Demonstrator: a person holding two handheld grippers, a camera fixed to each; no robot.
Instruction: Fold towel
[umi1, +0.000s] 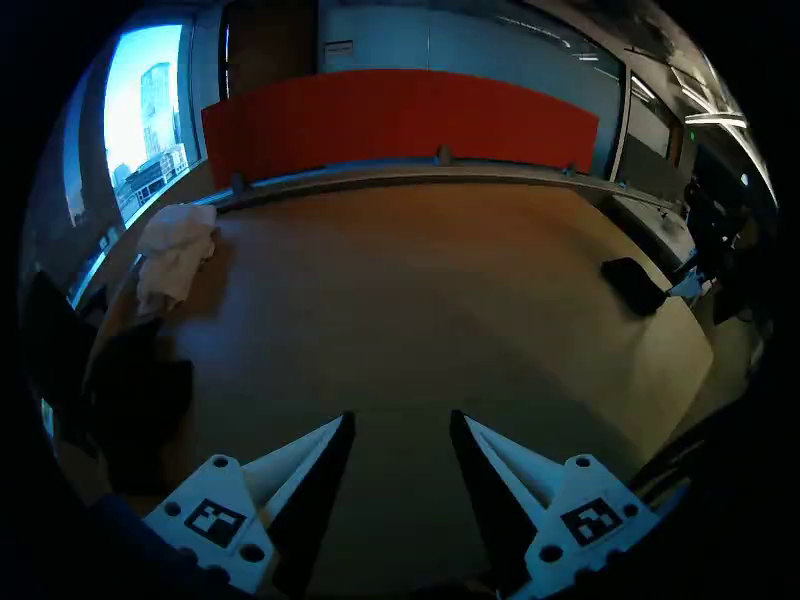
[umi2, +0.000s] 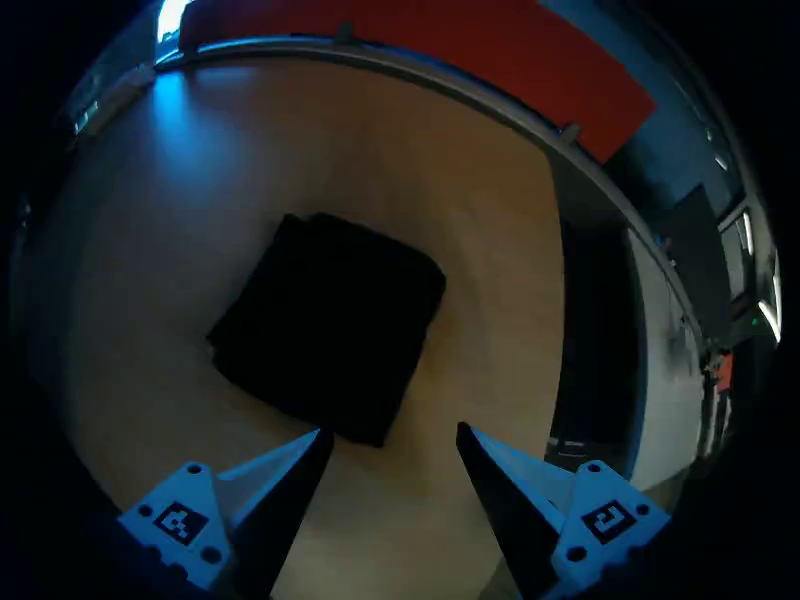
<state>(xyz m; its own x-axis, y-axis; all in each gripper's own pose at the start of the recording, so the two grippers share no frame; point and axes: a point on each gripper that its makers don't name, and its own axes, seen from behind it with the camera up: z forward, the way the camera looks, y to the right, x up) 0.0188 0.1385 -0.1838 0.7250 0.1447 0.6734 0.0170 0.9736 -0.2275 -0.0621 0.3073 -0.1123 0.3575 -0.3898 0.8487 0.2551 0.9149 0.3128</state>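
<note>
Two open, empty grippers. Left gripper view: left gripper (umi1: 400, 430), fingers spread wide over the worktop (umi1: 420, 300), facing the red partition (umi1: 400, 115); crumpled white cloth (umi1: 175, 250) near the partition's left end. Right gripper view: right gripper (umi2: 390, 435), fingers equally wide; dark folded towel (umi2: 330, 325) flat on the worktop, well short of the partition.

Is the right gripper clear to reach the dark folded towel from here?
Probably yes: the right gripper is open, and the dark folded towel lies flat on the table just ahead of its fingers, with nothing between.
</note>
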